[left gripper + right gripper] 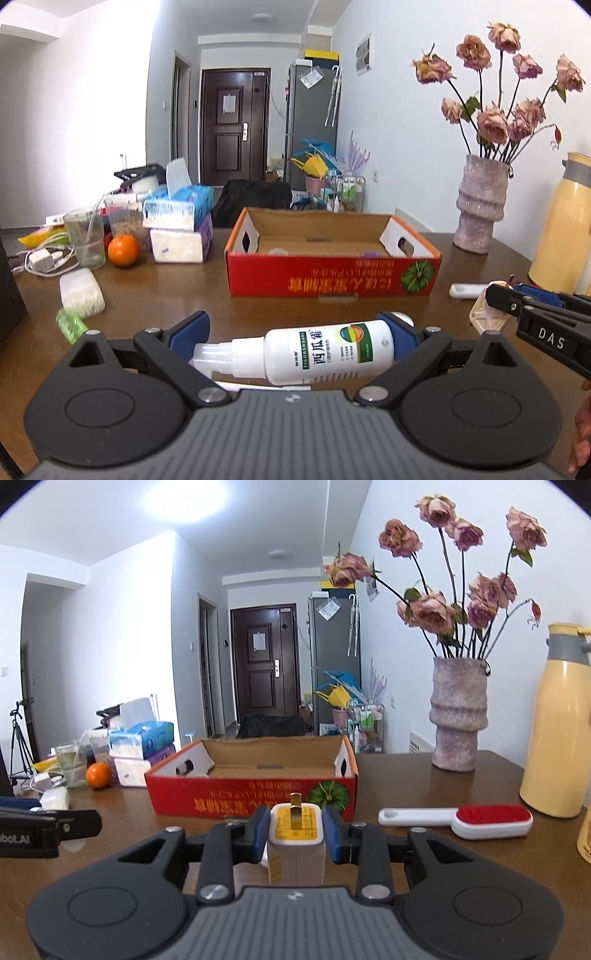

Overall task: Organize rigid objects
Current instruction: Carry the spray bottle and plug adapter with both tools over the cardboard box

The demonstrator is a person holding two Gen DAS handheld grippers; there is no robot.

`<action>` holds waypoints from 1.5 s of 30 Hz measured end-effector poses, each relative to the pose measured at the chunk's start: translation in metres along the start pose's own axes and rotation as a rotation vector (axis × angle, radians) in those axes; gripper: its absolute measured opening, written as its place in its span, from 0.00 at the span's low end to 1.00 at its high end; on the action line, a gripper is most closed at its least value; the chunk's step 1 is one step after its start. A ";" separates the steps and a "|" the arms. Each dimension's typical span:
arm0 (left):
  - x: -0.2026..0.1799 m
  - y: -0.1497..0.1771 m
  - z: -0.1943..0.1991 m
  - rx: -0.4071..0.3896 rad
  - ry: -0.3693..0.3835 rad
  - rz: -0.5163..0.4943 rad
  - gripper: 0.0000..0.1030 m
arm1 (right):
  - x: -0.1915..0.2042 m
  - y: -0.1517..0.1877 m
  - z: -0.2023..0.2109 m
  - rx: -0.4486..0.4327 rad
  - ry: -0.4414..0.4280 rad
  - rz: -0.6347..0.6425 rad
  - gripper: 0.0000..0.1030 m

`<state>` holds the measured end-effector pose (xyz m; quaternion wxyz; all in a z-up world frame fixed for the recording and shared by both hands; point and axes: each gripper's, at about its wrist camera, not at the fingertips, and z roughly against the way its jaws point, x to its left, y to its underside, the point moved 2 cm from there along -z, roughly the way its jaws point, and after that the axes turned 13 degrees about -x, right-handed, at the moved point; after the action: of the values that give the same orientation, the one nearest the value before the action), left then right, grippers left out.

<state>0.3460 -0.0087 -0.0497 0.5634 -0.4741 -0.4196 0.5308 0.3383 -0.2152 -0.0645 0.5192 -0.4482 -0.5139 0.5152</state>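
Left gripper (295, 343) is clamped end to end on a small white spray bottle (325, 350), lying crosswise: one pad on the base, the other at the nozzle cap. Right gripper (295, 830) is closed narrow on a white charger plug (295, 845), pads on its two flat sides, prongs pointing forward. Both items are held above the brown table (406, 782), just short of the red cardboard box (251, 797), which sits open ahead with a couple of small things already inside, too hidden to name.

Handling, as we judge it:
- Bottle: light, stiff plastic, smooth and round. The lengthwise grip is the weak point, since the cap end is narrow and could slip or pivot. A hold across the body at the label would be safer.
- Plug: light, rigid, flat faces, good grip as is. Keep the pads off the prongs.
- Neither looks fragile; a short drop into the box should be fine.

A white lint brush (458, 819) lies on the table right of the box, not yet taken. It looks light and stiff; we'd take it by the handle.
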 end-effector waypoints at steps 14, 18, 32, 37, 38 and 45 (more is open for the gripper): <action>0.005 -0.034 -0.041 -0.046 -0.026 0.036 0.95 | 0.014 -0.022 -0.040 -0.036 -0.015 -0.015 0.30; 0.011 -0.040 -0.056 -0.057 -0.040 0.054 0.95 | 0.016 -0.025 -0.055 -0.039 -0.012 -0.032 0.30; 0.025 -0.051 -0.122 -0.052 -0.073 0.104 0.95 | 0.017 -0.027 -0.115 -0.038 -0.015 -0.079 0.30; 0.026 -0.054 -0.143 -0.047 -0.082 0.105 0.95 | 0.012 -0.027 -0.137 -0.038 -0.004 -0.084 0.30; 0.027 -0.054 -0.147 -0.045 -0.082 0.107 0.95 | 0.011 -0.028 -0.142 -0.039 0.000 -0.084 0.30; 0.030 -0.059 -0.176 -0.047 -0.087 0.118 0.95 | 0.008 -0.030 -0.175 -0.044 0.017 -0.084 0.30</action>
<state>0.5326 0.0062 -0.0273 0.5009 -0.4877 -0.4274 0.5731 0.5143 -0.1981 -0.0464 0.5350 -0.4418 -0.5389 0.4777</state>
